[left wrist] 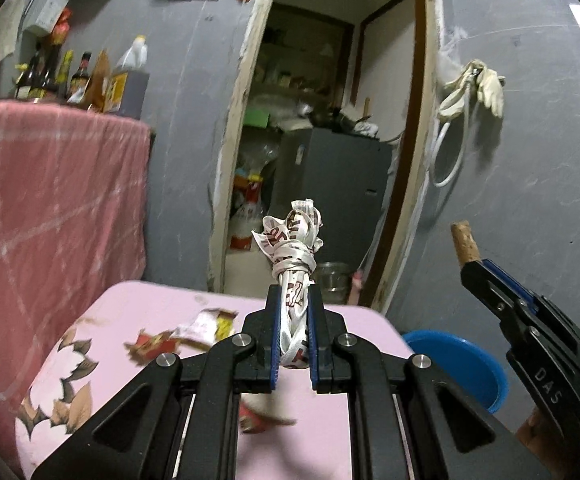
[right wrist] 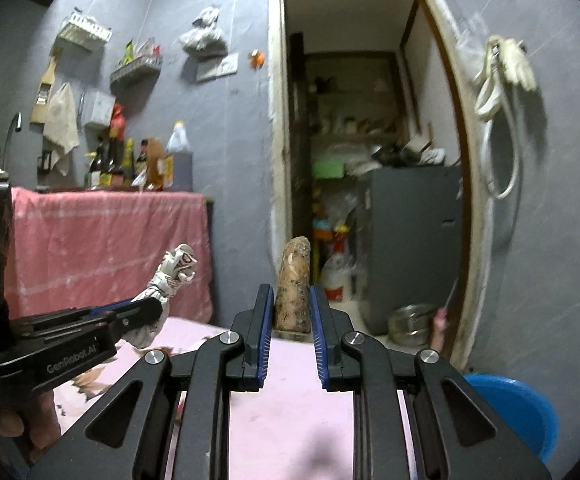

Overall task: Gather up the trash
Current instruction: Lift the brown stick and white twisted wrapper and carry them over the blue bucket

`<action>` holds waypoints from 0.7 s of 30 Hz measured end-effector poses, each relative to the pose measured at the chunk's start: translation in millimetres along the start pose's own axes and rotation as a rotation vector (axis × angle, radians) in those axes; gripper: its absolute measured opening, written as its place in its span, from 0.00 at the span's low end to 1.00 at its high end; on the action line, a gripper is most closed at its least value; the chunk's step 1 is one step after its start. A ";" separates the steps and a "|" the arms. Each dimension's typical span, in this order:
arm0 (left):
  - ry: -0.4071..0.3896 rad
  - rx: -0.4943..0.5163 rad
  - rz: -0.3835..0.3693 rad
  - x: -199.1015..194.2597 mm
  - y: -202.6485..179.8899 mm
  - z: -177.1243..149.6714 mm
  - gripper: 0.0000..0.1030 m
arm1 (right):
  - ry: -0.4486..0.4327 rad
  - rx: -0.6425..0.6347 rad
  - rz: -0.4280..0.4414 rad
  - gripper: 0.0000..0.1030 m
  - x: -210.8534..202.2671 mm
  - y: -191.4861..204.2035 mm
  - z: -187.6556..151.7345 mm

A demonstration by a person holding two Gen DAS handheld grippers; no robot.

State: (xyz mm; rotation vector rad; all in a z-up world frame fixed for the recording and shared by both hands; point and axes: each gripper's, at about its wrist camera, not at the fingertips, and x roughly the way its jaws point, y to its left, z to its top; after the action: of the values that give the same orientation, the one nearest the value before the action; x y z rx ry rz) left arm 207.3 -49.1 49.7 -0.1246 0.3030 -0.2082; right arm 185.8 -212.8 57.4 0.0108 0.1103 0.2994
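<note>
Now, L gripper (left wrist: 294,320) clamped on knotted wrapper (left wrist: 296,236), R gripper (right wrist: 292,312) gripping root stub (right wrist: 293,284).

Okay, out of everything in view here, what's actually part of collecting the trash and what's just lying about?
Part of the job:
knotted bag in the left gripper
corn cob in the right gripper
blue bin
wrappers on the pink table

Lying about:
bottles
gloves
fridge
pot

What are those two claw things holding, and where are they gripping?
Left gripper: knotted plastic bag, pinched below its knot. Right gripper: brown root piece, clamped near its lower end.
</note>
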 end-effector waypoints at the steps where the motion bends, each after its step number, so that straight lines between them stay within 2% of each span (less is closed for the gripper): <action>1: -0.011 0.005 -0.007 0.5 -6.5 2.2 0.08 | -0.012 0.000 -0.014 0.16 -3.7 -4.4 1.5; 13: -0.095 0.061 -0.109 15.8 -92.3 17.6 0.09 | -0.113 -0.004 -0.188 0.16 -48.3 -69.8 6.9; 21: -0.051 0.097 -0.196 50.4 -155.0 9.7 0.08 | -0.113 0.019 -0.288 0.16 -69.5 -124.7 -2.3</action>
State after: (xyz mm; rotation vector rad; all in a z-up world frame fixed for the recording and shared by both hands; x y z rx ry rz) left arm 228.7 -209.9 68.3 -0.0636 0.2296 -0.4125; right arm 156.2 -352.5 59.2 0.0301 0.0020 0.0102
